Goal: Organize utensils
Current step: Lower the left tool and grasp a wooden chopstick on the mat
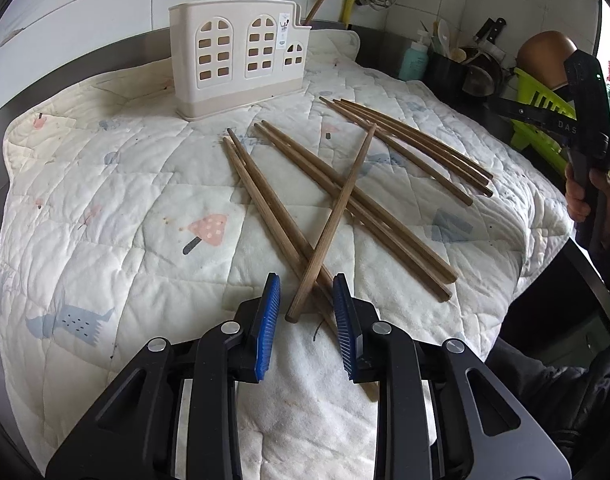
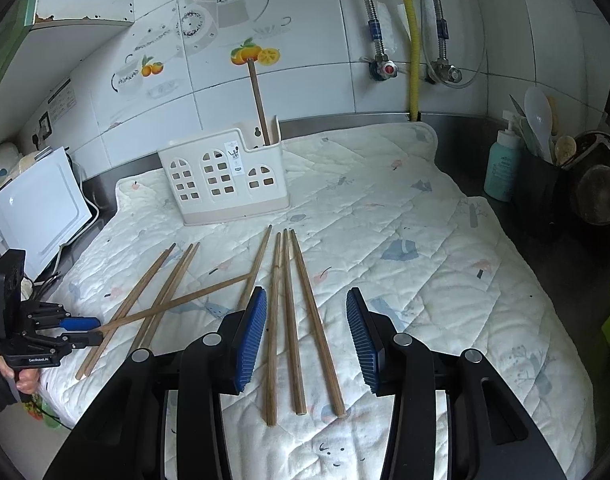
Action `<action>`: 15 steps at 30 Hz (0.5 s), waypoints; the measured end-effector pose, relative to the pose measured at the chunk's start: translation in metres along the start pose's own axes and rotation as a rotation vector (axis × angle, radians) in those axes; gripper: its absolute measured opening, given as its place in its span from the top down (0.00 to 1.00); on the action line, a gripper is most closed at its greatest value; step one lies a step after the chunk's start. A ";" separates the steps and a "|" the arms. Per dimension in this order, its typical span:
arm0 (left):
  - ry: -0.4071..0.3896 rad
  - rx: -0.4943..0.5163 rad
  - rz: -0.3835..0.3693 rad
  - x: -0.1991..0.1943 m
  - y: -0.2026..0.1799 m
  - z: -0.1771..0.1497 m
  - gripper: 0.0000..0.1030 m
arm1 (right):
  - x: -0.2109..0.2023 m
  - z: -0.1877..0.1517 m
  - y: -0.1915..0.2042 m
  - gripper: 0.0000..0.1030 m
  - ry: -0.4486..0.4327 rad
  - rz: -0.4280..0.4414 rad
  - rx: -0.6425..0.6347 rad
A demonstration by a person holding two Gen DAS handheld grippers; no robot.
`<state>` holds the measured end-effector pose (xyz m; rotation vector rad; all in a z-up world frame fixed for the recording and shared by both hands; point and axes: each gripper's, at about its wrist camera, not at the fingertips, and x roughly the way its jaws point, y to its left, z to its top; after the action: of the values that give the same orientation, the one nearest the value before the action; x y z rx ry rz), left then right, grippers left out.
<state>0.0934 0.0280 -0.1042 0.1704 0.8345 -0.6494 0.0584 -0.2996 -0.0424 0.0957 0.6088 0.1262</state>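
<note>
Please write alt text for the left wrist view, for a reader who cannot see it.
The open left gripper frames the near end of a crossed chopstick lying over other wooden chopsticks on a quilted white cloth. A cream utensil holder with one chopstick in it stands behind them.

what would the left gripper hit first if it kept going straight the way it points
Probably the crossing chopstick, whose near end lies just ahead of the open left gripper, then the others under it. Depth is hard to judge here.
</note>
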 end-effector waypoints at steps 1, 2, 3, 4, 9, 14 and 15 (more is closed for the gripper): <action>-0.002 -0.002 0.000 0.000 0.000 0.000 0.74 | -0.001 -0.001 0.000 0.60 -0.002 -0.002 0.000; -0.005 0.000 -0.002 0.000 0.000 0.000 0.74 | -0.001 -0.002 0.000 0.60 -0.004 -0.003 0.002; -0.008 0.004 0.003 0.000 0.000 0.000 0.78 | -0.002 -0.003 0.000 0.60 -0.005 -0.004 0.006; -0.008 0.008 -0.003 0.000 -0.001 0.000 0.81 | -0.002 -0.004 -0.001 0.60 -0.004 -0.002 0.014; -0.032 0.046 0.022 0.001 -0.010 0.000 0.88 | -0.002 -0.009 -0.004 0.60 0.001 0.001 0.043; -0.037 0.090 0.028 0.003 -0.020 0.000 0.88 | 0.001 -0.015 -0.006 0.60 0.013 -0.003 0.055; -0.039 0.092 0.024 0.003 -0.021 0.000 0.88 | 0.002 -0.016 -0.007 0.60 0.016 -0.004 0.059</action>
<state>0.0826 0.0099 -0.1040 0.2495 0.7642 -0.6669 0.0509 -0.3050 -0.0575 0.1504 0.6289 0.1057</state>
